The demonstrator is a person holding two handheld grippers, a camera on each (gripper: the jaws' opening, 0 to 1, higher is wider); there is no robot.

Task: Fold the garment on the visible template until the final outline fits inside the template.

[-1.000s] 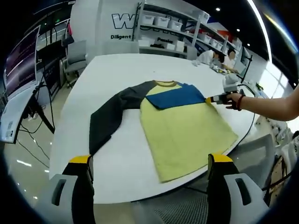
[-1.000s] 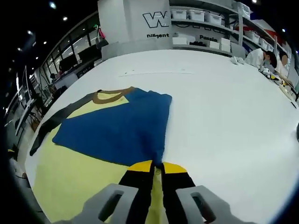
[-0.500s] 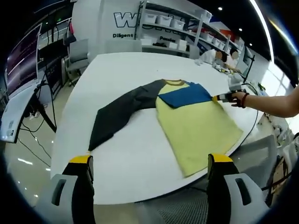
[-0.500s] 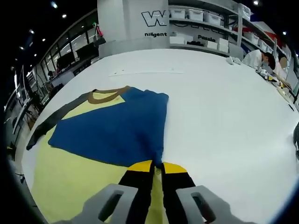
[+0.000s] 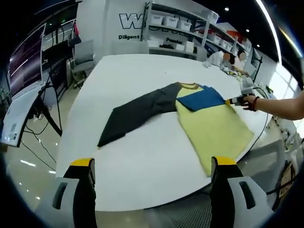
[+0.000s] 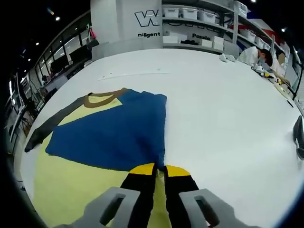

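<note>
Clamped tight, my right gripper has its two yellow-tipped jaws pressed together on the tip of the blue sleeve, which lies folded across the chest of the garment. My left gripper hangs short of the near table edge with its jaws spread wide and nothing between them.

Biggest thing before me is the white table, its bare top running away toward the back wall. On it the garment lies flat: a pale yellow body, a brown collar, and a dark grey sleeve stretched straight out to one side, away from the body. In the left gripper view the lower hem of the yellow body reaches the near table edge. I cannot make out any template outline on the tabletop.

In the left gripper view my right hand shows at the garment's far side, holding that gripper at the blue sleeve's end.

Behind the table stand shelves carrying white bins; what the bins hold is too small to tell. People sit at the far end of the table. Left of the table are an office chair and a monitor.
</note>
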